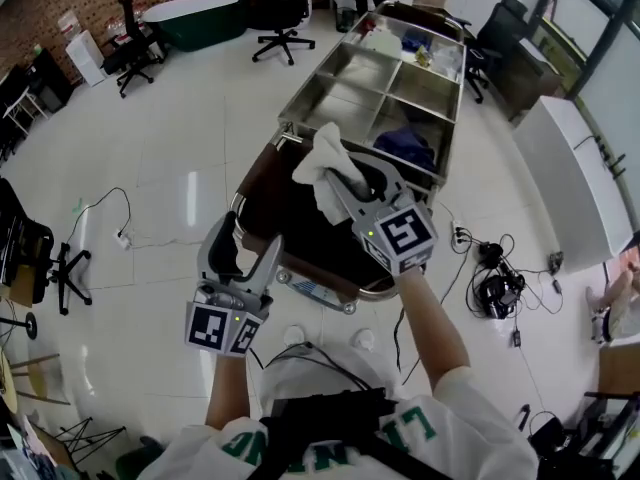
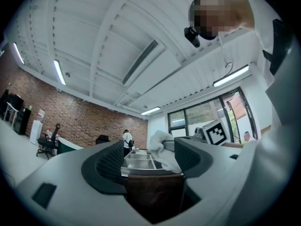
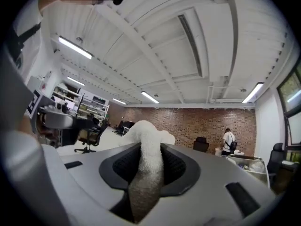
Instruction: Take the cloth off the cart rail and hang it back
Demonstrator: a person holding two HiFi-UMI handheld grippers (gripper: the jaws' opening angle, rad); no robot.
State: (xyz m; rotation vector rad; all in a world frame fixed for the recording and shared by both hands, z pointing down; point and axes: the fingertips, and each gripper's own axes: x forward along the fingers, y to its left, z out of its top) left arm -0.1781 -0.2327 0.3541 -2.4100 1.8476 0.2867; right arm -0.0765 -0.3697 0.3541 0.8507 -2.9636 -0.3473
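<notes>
Holding, right tongs (image 3: 149, 160): jaws closed on a white cloth (image 3: 146, 142), pinched at a bunched fold, with a rounded lump standing above the jaws and the rest trailing down between them.

Position of cloth: lifted clear in the air over the near end of the cart (image 1: 300, 108), above the dark bag (image 1: 295, 223) slung there. It touches no rail (image 1: 340, 290) that can be made out in the head view.

Left tongs (image 1: 247, 240): jaws wide apart, nothing between them; held lower and nearer the person, beside the bag's left edge, well apart from the cloth.

Other items: steel compartments on the cart's top surface; a blue rag (image 1: 405, 148) in the near right compartment.

Stage, as judged: cloth is off the rail; hanging it back is not yet done.

Risks, as judged:
- Grip is on a wad, not an edge. Laid over the rail bunched, the weight would likely sit on one side and the cloth slide off.
- Opening the jaws before the cloth straddles the rail would drop it into the bag or onto the floor.
- A loose fold may snag on the compartment rim during the lowering.
- The idle left tongs could spread the free end; without that, an uneven drape is likely.
</notes>
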